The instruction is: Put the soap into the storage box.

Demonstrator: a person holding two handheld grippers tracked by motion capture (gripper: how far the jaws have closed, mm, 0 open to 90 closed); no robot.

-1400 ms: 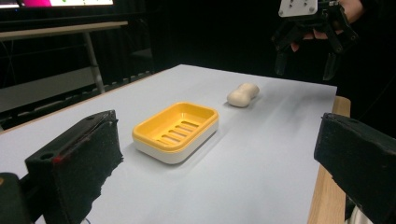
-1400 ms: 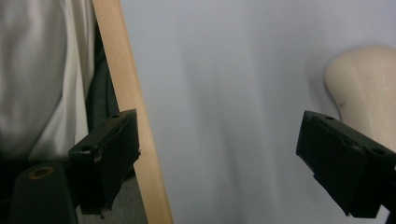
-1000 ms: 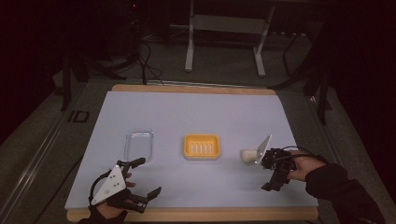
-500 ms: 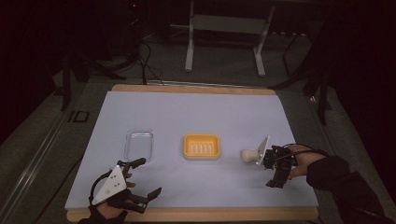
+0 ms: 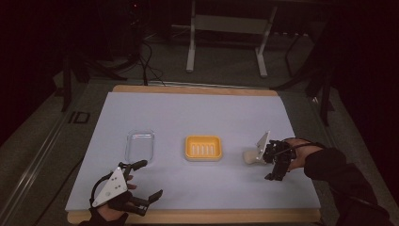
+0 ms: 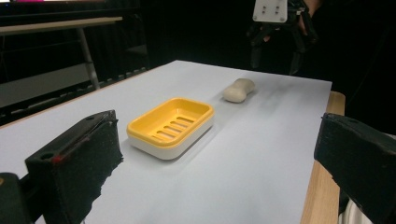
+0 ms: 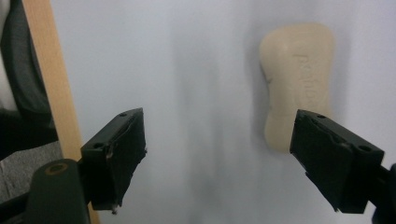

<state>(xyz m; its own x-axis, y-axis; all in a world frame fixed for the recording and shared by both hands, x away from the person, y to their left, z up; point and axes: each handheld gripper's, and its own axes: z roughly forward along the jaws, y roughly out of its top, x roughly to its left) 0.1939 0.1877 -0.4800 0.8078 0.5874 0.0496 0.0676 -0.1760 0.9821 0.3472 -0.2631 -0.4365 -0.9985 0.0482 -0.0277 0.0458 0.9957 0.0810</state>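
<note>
Soap (image 7: pixel 297 79) is the thing in play: a pale bar lying flat on the white table cover (image 5: pixel 202 113), to the right of the yellow soap dish (image 5: pixel 203 148) and well apart from it. The right gripper (image 5: pixel 268 162) hangs over the bar, tilted down toward it. In the right gripper view its jaws stand wide, and they have just been closing a little, yet nothing sits between the pads. The bar lies off to one side, its near end just past the edge of one jaw, while bare cover shows in the gap. So this looks like the approach for a pick, not yet a grasp.

Over on the left, the left gripper (image 5: pixel 141 181) rests near the front edge of the table, jaws spread wide and holding nothing. Its own view looks past the soap dish (image 6: pixel 171 125) to the soap (image 6: pixel 238 90) and the right gripper (image 6: pixel 276 51) above it. A clear lid or tray (image 5: pixel 139 145) lies left of the dish, untouched.

The next move likely calls for a sideways shift of the right gripper, so that the bar falls squarely between the pads, then a drop toward the cover and a firm close across the bar's narrow width. A smooth, rounded bar may well slip, so a centred grip matters. After that, the ribbed dish seems the natural place for it.
</note>
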